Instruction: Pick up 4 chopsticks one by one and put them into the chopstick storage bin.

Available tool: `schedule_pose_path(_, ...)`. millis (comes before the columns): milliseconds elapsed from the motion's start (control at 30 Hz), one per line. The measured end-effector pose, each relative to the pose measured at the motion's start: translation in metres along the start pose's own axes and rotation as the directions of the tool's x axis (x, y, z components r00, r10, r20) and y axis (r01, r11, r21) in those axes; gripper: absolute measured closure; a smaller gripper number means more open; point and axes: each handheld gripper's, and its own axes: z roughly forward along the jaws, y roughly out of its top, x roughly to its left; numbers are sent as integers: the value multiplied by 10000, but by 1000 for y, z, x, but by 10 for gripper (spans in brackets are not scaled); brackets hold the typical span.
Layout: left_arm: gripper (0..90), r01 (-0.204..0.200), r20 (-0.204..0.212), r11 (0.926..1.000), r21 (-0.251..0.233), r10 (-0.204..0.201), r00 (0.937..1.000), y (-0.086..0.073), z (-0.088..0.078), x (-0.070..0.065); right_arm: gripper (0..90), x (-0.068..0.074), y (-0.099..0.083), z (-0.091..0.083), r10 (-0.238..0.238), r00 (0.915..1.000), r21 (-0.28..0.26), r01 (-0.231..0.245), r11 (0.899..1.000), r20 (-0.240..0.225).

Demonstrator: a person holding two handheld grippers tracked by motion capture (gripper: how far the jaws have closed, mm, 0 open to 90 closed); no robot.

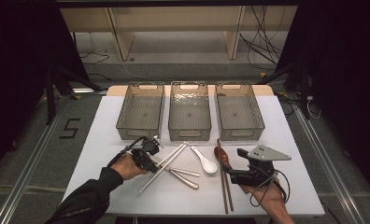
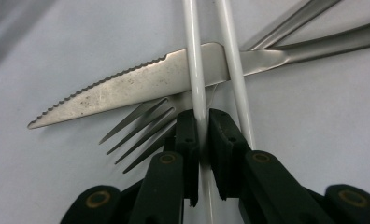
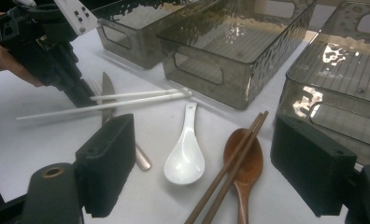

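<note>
The table (image 1: 127, 186) held cutlery at six o'clock of three bins (image 1: 189, 116). The left gripper (image 2: 202, 128) pinched one white chopstick (image 2: 195, 70) lying across the knife (image 2: 127, 88); the right gripper (image 3: 206, 172) gaped, holding nothing. Judged step: grasping; next, lift cleanly.

A lab recording rig, not a home.
Black curtains flank a white surface (image 1: 276, 186), loose cables (image 1: 262, 42) trail over grey floor, metal rails (image 1: 29, 163) run alongside, and bare wooden shelving (image 1: 174, 23) stands behind.

Black grippers, brass-coloured rivets; left arm (image 1: 87, 200) in a black sleeve.
</note>
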Motion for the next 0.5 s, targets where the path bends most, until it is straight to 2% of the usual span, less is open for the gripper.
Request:
schedule_pose_path(100, 837, 86, 92, 10000, -49, -86, 9999, -1, -1, 2, 233, 0, 0, 0, 3, 10000, -8, -3, 10000, -13)
schedule_pose_path(367, 850, -20, -76, 9999, -123, 19, 10000, 0, -2, 0, 233, 1, 0, 0, -40, 9999, -10, 40, 10000, -93)
schedule_pose_path(500, 851, -71, -234, 9992, -391, 62, 9997, 0, -8, -1, 233, 1, 0, 0, -35, 9999, -8, 35, 10000, -112)
